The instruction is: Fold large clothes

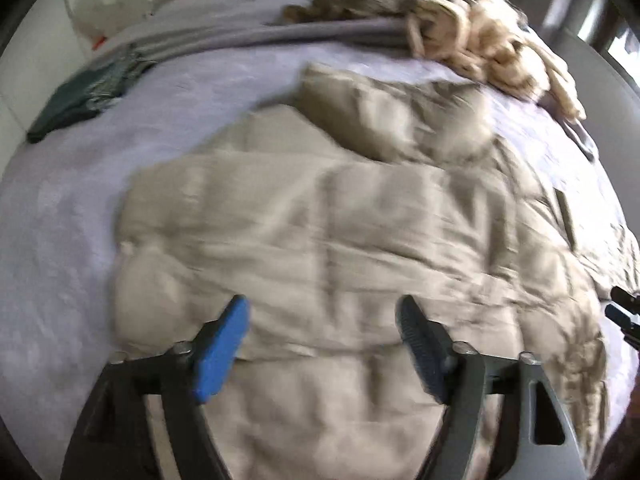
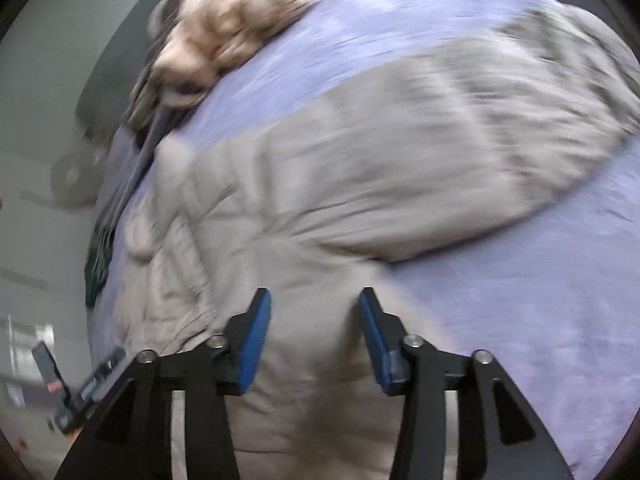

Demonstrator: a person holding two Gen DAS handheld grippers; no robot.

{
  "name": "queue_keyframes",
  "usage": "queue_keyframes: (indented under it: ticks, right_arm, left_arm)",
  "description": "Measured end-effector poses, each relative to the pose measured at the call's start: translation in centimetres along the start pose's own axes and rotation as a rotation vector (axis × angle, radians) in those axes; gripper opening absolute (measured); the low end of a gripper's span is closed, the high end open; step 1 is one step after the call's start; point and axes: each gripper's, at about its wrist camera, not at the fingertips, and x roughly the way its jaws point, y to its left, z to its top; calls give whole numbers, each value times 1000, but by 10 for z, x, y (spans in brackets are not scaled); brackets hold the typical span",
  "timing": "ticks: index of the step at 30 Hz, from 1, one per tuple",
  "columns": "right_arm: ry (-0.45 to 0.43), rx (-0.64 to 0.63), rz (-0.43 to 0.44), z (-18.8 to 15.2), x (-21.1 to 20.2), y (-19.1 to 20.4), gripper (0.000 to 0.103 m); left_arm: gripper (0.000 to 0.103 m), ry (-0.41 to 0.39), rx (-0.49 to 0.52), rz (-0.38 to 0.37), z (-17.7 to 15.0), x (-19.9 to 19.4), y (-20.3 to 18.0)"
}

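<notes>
Beige padded jacket [image 1: 340,232] is lying on lavender bed [image 1: 60,220]; left gripper [image 1: 322,320] fingers gaping wide, right gripper [image 2: 314,312] fingers half-open, both holding nothing.

Soft, even daylight fills both views, bright without harsh glare. Motion blur smears nearly everything: the quilted beige jacket [image 1: 340,220] loses its stitching into streaks, and the lavender bed cover [image 2: 540,280] looks washed and grainy. The blue pads [image 1: 220,348] close to the lens stay sharper. Shadows are faint, gathering only in the jacket's folds. Fisheye distortion bows the bed into a dome, and dark vignette corners ring each picture.
</notes>
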Motion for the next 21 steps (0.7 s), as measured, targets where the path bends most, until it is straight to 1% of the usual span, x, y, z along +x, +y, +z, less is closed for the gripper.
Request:
queue_keyframes:
  ticks: [2,3,4,7,9,10,12,14,17,20,21]
  right_arm:
    - [-25,75,-11,8,-14,-32,57]
    - [-41,117,-10,13,-22,-50,66]
    - [-59,151,-9,16,-30,-67,80]
    - [-129,246,-2,24,-44,-103,94]
    - [-164,335,5,32,-50,-134,96]
    - [-180,372,16,34,-52,-145,103]
    - [-223,455,52,39,-52,-169,103]
    - [-244,526,99,47,-51,-188,103]
    - [-252,586,186,63,-45,-203,103]
    - [-270,616,245,79,-39,-207,103]
    - [-277,627,269,84,-39,-210,103]
  left_arm:
    - [103,-17,14,6,-4,-3,-27]
    - [103,-16,27,0,-5,-3,-37]
    - [103,-9,38,-7,-6,-2,-50]
    - [103,13,63,-12,-5,3,-82]
    - [103,22,93,-8,-7,6,-105]
    - [103,24,104,-5,-8,7,-112]
    - [103,37,131,-12,-8,10,-127]
    - [103,54,148,-24,-8,12,-138]
    - [103,72,144,-23,-8,16,-147]
    - [103,76,146,-11,-9,19,-149]
    - [103,93,141,-24,-10,22,-148]
